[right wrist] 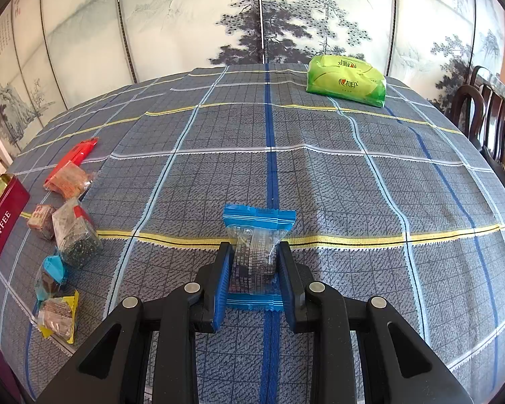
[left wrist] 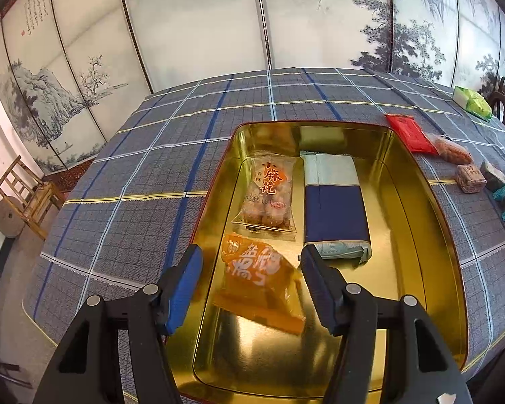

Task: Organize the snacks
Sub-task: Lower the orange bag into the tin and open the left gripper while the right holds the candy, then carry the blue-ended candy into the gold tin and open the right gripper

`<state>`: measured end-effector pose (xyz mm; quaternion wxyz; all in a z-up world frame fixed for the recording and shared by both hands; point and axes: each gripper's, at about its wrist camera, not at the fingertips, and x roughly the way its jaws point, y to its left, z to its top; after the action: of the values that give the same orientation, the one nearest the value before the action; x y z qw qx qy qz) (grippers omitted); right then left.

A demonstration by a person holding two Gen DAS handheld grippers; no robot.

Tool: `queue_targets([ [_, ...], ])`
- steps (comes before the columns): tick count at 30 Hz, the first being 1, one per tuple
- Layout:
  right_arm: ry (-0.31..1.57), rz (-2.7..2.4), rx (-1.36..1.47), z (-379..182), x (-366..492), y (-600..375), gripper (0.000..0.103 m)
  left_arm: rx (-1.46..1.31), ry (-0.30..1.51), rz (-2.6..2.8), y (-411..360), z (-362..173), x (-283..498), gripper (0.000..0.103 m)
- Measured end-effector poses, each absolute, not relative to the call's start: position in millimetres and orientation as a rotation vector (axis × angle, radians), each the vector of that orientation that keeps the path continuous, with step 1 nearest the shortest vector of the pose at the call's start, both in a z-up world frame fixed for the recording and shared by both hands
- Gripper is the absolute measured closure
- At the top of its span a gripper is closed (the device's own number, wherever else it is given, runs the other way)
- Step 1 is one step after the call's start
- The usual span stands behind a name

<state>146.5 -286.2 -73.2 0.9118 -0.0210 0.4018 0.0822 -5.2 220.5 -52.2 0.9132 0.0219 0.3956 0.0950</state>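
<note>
The left gripper (left wrist: 250, 289) hangs over the near end of the gold tin (left wrist: 417, 202), and its jaws stand wide open with nothing between the pads. Under the gap lies an orange snack packet (left wrist: 262, 289) on the tin floor; I cannot tell if the pads touch it. Farther inside the tin lie a clear twist-snack packet (left wrist: 267, 195) and, just right of it, a blue and white packet (left wrist: 335, 208). The right gripper (right wrist: 254, 282) has its jaws closed on a blue-ended clear packet (right wrist: 257, 235), which the pads press from both sides above the checked tabletop (right wrist: 353, 185). On the left of this view a row of small snacks (right wrist: 74, 235) lies beside the red tin wall (right wrist: 0, 235). A green pack (right wrist: 346, 79) rests at the far right.
</note>
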Motion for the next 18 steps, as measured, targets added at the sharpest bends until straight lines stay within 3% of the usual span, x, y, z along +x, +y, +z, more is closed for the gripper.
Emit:
queue_targets([
  [11,0.827,0.169,-0.043,-73,147,-286,0.076,0.043,0.723,0.219,199,-21,-24,0.040],
  [18,0.829,0.169,-0.036,-73,146,-286,0.075,0.036,0.639,0.199,164,9,-44,0.028],
])
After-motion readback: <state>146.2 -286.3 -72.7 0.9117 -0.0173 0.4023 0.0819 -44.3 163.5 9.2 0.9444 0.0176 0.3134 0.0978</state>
